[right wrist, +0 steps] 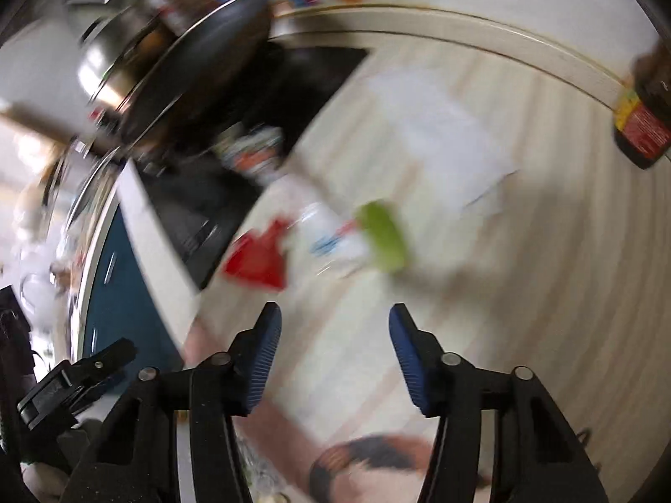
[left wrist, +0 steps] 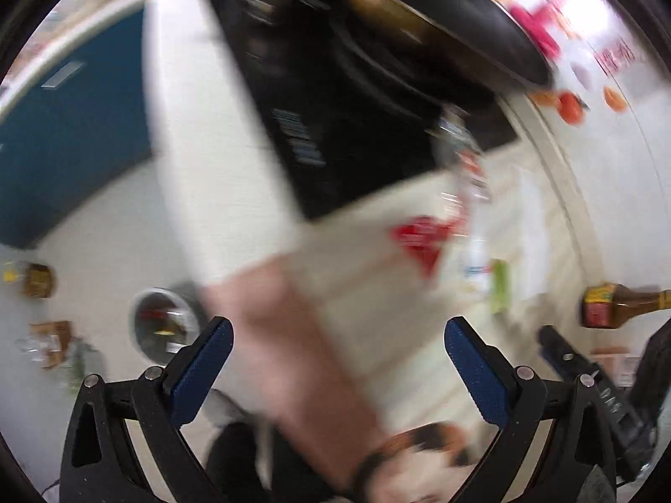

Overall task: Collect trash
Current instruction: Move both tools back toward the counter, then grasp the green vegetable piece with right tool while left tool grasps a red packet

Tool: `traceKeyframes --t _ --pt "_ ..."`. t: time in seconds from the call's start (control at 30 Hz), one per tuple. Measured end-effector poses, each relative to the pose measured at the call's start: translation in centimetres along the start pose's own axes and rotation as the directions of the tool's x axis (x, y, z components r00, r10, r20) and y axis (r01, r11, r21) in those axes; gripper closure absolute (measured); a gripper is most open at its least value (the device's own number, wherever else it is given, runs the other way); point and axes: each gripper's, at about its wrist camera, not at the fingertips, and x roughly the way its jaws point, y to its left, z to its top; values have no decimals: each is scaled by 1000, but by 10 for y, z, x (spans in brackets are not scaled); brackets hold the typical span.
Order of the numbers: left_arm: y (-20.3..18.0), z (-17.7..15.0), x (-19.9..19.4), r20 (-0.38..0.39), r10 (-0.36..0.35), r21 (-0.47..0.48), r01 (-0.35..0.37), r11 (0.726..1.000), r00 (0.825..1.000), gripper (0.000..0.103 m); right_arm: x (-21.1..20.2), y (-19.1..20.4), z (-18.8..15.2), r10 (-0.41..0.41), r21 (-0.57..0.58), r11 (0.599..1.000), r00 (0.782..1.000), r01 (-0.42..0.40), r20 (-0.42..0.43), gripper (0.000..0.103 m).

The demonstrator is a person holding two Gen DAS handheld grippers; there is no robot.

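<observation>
Both wrist views are heavily blurred. Landmark: the black cooktop (left wrist: 335, 125), set in the pale wood-grain counter (right wrist: 524, 272).

Your left gripper (left wrist: 337, 343) stands wide, nothing between its blue pads (left wrist: 201, 373). Your right gripper (right wrist: 333, 348) stands at a middling gap, nothing between its pads (right wrist: 264, 360); counter shows in the gap.

The trash lies on the counter just off the cooktop's corner: a red wrapper (right wrist: 258, 260), a white wrapper with blue and red print (right wrist: 331, 234) beside it, and a green piece (right wrist: 383, 237) touching that one. A sheet of white paper (right wrist: 444, 134) lies farther from the cooktop.

A dark pan (right wrist: 201, 54) sits over the cooktop. A brown sauce bottle (right wrist: 646, 121) stands well apart from it, by the wall edge.
</observation>
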Motion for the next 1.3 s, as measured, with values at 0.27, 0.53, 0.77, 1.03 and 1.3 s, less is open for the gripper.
traceKeyframes --t 0.27,0.53,0.77,1.03,1.3 --pt "-69 44 78 -90 28 82 -20 996 996 26 39 -38 45 -18 20 1000 1000 19 -21 55" --pt "-79 44 94 -102 79 162 -61 985 992 91 81 -28 59 -27 -32 999 995 25 -92 55" --pt "-81 34 76 -17 141 225 -134 965 990 102 105 -4 50 -145 -162 978 986 129 -87 84" --pt "-75 18 39 60 154 241 -164 957 986 102 74 3 42 -126 -137 983 992 124 -4 89" --pt "-45 8 -13 136 128 209 -154 966 982 102 19 28 31 -53 -164 984 996 64 72 90"
